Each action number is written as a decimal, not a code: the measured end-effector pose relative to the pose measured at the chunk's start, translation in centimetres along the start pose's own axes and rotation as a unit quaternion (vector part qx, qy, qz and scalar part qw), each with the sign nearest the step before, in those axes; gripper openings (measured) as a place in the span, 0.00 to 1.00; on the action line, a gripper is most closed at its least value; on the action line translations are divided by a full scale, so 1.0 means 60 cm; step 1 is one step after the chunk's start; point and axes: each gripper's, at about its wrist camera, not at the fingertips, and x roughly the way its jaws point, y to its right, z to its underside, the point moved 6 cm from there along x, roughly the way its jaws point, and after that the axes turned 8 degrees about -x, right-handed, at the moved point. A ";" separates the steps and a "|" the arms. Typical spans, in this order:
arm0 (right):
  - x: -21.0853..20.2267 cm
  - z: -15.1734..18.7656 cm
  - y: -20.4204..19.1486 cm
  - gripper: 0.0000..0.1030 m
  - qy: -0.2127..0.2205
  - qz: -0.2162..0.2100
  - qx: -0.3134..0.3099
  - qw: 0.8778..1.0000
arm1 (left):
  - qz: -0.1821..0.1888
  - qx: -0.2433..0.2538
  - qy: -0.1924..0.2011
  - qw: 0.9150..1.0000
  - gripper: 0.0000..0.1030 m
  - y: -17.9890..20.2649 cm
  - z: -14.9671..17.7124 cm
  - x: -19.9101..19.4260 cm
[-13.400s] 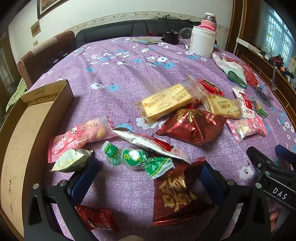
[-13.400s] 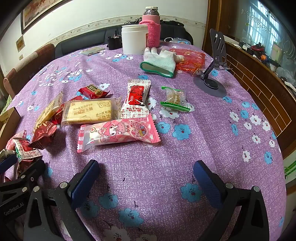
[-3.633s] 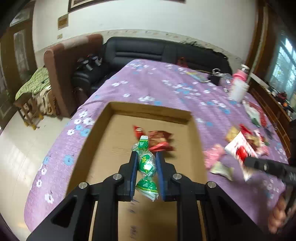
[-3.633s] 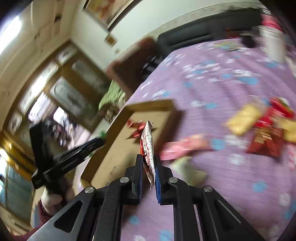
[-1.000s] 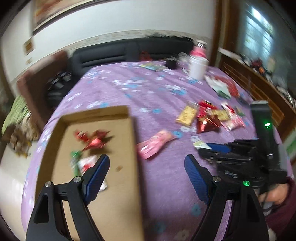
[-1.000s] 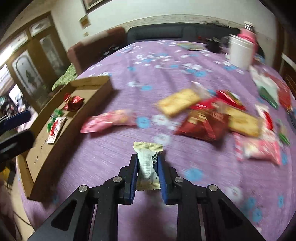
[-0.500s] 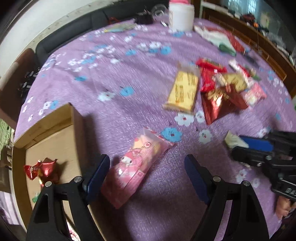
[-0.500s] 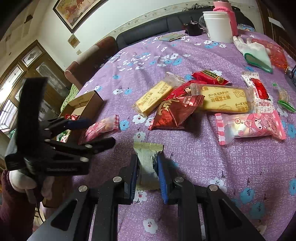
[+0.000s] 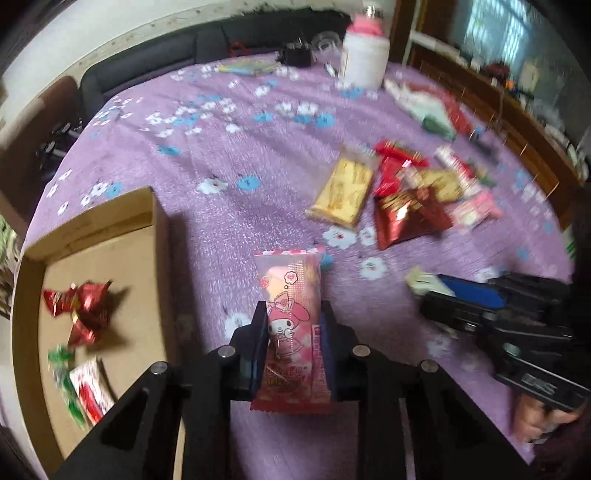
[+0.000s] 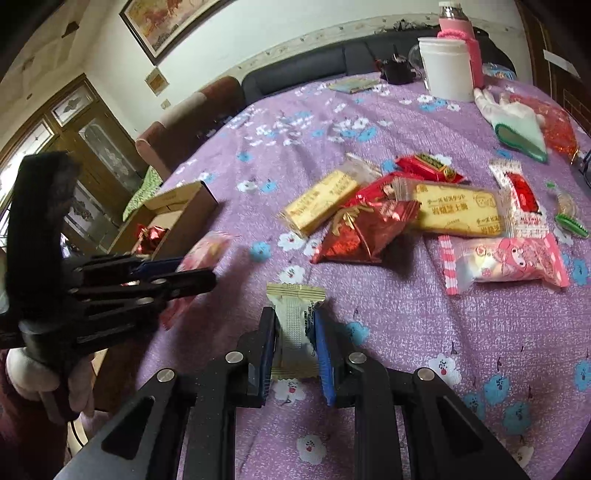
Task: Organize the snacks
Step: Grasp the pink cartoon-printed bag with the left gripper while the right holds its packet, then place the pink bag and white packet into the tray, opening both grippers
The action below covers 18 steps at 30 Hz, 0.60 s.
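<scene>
Two grips | left fingers (image 9: 258, 332) closing on pink snack (image 9: 291, 314) | right fingers (image 10: 267, 339) pinching cream wafer (image 10: 294, 325)

A home living or dining room is shown. A table covered by a purple floral cloth (image 10: 424, 332) is seen across the middle. A dark sofa (image 10: 314, 66) is set against the wall at the top, a framed painting (image 10: 166, 22) is hung upper left, and a glazed wooden cabinet (image 10: 92, 147) is seen at left.
</scene>
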 end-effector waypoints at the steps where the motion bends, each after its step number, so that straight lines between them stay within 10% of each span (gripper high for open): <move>1: -0.003 -0.001 -0.001 0.22 0.005 -0.001 0.000 1.000 | 0.005 -0.005 0.006 1.000 0.24 -0.001 0.002 -0.012; 7: -0.010 -0.002 0.003 0.22 0.016 0.000 0.007 1.000 | 0.026 -0.055 0.051 0.997 0.25 -0.055 0.036 -0.115; 18: -0.023 -0.021 -0.093 0.22 0.034 -0.017 -0.033 0.999 | -0.057 -0.188 0.064 0.979 0.25 -0.290 0.089 -0.148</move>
